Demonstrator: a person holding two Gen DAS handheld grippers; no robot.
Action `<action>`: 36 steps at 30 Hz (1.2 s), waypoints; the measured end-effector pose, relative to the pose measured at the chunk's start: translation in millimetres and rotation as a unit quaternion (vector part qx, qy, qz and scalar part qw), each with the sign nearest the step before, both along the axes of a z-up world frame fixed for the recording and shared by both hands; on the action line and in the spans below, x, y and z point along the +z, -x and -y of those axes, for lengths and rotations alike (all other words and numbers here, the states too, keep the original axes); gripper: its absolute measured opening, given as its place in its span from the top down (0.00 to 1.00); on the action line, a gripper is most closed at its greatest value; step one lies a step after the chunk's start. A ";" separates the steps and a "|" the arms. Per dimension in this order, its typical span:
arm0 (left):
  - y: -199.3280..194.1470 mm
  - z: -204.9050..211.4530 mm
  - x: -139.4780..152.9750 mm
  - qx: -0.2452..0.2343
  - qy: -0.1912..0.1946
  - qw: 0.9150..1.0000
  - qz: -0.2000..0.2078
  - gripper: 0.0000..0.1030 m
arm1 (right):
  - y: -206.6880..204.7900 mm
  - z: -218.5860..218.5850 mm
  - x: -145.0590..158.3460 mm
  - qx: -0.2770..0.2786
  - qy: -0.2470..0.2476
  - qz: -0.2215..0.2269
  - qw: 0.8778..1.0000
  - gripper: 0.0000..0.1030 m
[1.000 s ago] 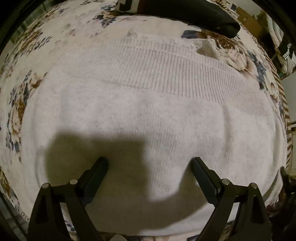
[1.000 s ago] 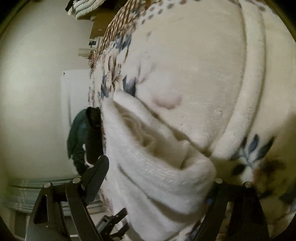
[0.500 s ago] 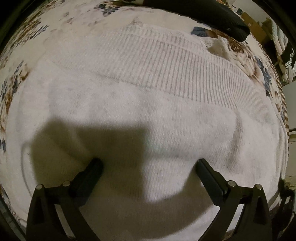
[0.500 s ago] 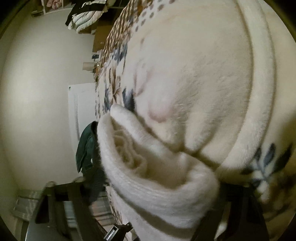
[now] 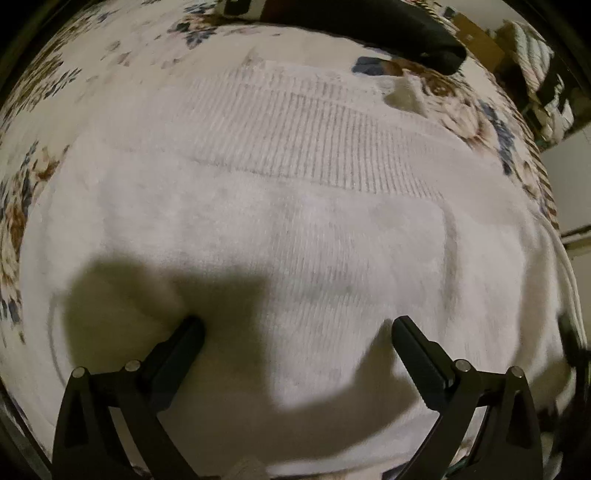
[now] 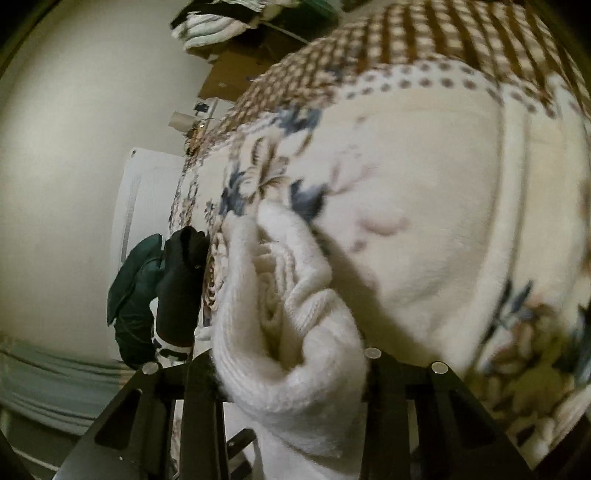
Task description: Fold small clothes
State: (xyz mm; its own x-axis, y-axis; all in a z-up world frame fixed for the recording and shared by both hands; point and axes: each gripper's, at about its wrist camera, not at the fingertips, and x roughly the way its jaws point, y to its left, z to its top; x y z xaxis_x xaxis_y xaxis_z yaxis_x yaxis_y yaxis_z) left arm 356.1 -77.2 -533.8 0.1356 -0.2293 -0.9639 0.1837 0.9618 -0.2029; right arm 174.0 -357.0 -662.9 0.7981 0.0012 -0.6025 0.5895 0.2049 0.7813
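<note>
A white knit sweater (image 5: 295, 229) lies flat on a floral blanket (image 5: 110, 48), its ribbed hem (image 5: 314, 147) toward the far side. My left gripper (image 5: 295, 328) is open, fingertips resting on or just above the sweater's near part. In the right wrist view, my right gripper (image 6: 291, 369) is shut on a bunched fold of the same white sweater (image 6: 280, 295) and holds it raised above the floral blanket (image 6: 424, 184). Its fingertips are hidden by the cloth.
A black garment (image 5: 369, 26) lies at the blanket's far edge. In the right wrist view a dark green and black garment (image 6: 159, 288) hangs at the blanket's edge by a pale wall (image 6: 66, 147). Boxes and folded striped cloth (image 6: 221, 26) sit beyond.
My right gripper has closed on the bunched sweater fold and swung, showing more blanket. My left gripper pressed closer to the sweater, then drew back slightly, still open.
</note>
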 end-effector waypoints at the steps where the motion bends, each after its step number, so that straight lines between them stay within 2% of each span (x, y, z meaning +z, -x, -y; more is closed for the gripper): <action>1: 0.1 -5.7 2.9 -0.002 0.006 1.000 0.000 0.00 | -3.5 0.9 -4.0 0.004 -0.008 -0.005 1.000 0.61; 2: 0.0 -10.1 4.9 -0.001 0.010 1.000 -0.001 0.00 | -9.2 5.2 -13.5 0.000 -0.021 -0.016 1.000 0.58; 4: 0.6 -21.2 13.2 0.009 0.023 1.000 -0.002 0.00 | -12.5 11.7 -25.4 -0.015 -0.037 -0.013 0.999 0.58; 6: 1.5 -33.3 21.7 0.021 0.039 0.999 -0.001 0.00 | -12.6 18.0 -30.7 -0.040 -0.048 -0.017 0.998 0.61; 10: 8.7 -73.7 47.7 0.058 0.062 0.996 0.019 0.00 | -5.9 7.6 -7.0 -0.058 -0.025 -0.020 0.998 0.68; 13: 9.0 -104.6 65.2 0.090 0.069 0.993 0.040 0.00 | -16.0 -14.6 28.9 -0.041 0.022 -0.020 0.999 0.69; 16: 15.6 -142.0 75.3 0.134 0.063 0.987 0.059 0.00 | -48.6 -51.6 74.6 0.017 0.105 -0.029 0.994 0.69; 18: 21.7 -168.8 78.0 0.164 0.059 0.983 0.062 0.00 | -85.6 -92.4 98.8 0.083 0.171 -0.042 0.981 0.69; 20: 34.3 -205.1 76.8 0.203 0.058 0.976 0.060 0.00 | -115.8 -137.3 109.8 0.149 0.224 -0.053 0.962 0.69; 21: 41.8 -223.9 74.6 0.222 0.058 0.972 0.056 0.00 | -132.6 -162.3 111.5 0.187 0.249 -0.063 0.948 0.69; 22: 48.1 -238.5 72.5 0.234 0.057 0.969 0.054 0.00 | -149.9 -195.1 110.5 0.233 0.281 -0.073 0.928 0.69; 24: 62.4 -267.8 63.7 0.264 0.050 0.962 0.045 0.00 | -175.3 -270.3 97.8 0.330 0.350 -0.085 0.872 0.69; 25: 66.3 -273.6 58.8 0.275 0.047 0.960 0.040 0.00 | -183.3 -307.8 86.8 0.379 0.381 -0.091 0.838 0.70; 26: 71.4 -283.2 54.0 0.284 0.044 0.957 0.036 0.00 | -184.6 -335.1 77.6 0.413 0.399 -0.092 0.814 0.70; 27: 78.3 -295.6 48.8 0.295 0.040 0.954 0.031 0.00 | -183.5 -369.1 65.3 0.456 0.424 -0.096 0.777 0.70; 29: 88.8 -312.1 43.3 0.309 0.039 0.950 0.025 0.00 | -172.5 -414.1 48.1 0.503 0.465 -0.099 0.722 0.70; 30: 92.3 -316.3 39.8 0.315 0.038 0.948 0.023 0.00 | -163.8 -432.4 40.1 0.518 0.484 -0.102 0.698 0.70; 33: 101.8 -328.7 31.2 0.329 0.043 0.943 0.017 0.00 | -150.0 -454.4 26.1 0.537 0.509 -0.119 0.662 0.68; 34: 105.1 -332.0 31.5 0.331 0.046 0.942 0.016 0.00 | -150.2 -454.3 24.9 0.541 0.508 -0.121 0.659 0.62; 35: 106.7 -334.2 31.8 0.332 0.050 0.942 0.016 0.00 | -149.5 -455.9 26.8 0.562 0.489 -0.120 0.657 0.49; 36: 108.1 -335.7 33.1 0.333 0.054 0.941 0.017 0.00 | -149.9 -455.2 31.7 0.577 0.470 -0.117 0.657 0.42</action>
State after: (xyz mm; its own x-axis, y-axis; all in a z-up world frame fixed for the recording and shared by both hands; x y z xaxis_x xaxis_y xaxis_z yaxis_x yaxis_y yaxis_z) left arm 248.1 258.5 -500.8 0.3147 -0.1785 -0.9322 -0.4445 0.8401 -0.3109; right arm 323.9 98.2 -631.2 0.4776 0.0631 -0.8763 -0.3008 0.9489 -0.0955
